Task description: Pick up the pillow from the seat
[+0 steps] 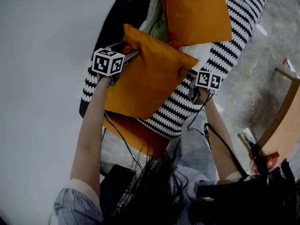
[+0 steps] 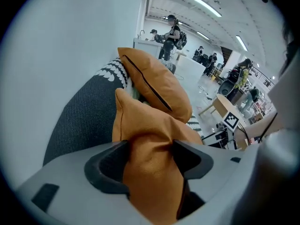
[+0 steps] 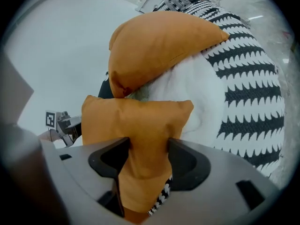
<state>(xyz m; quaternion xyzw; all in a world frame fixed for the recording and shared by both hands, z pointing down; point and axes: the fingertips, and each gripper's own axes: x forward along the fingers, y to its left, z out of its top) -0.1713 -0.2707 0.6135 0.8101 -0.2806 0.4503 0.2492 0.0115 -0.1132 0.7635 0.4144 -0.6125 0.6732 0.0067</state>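
Black-and-white patterned seat (image 1: pixel 225 55) below: my left tongs (image 2: pixel 150 150) and right tongs (image 3: pixel 148 150) each pinch the orange fabric pillow (image 1: pixel 150 78) (edge bites only); loose fabric could slip free on lifting.

Pillow (image 1: pixel 145 76) over the seat (image 1: pixel 225 55), 1 corner in the left tool (image 1: pixel 127 55), the opposite corner in the right tool (image 1: pixel 185 73); 2nd pillow (image 1: pixel 197 13) behind it, on the seat.

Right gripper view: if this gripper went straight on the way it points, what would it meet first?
The right gripper pinches the orange pillow, so that comes first; behind it, probably the white cushion.
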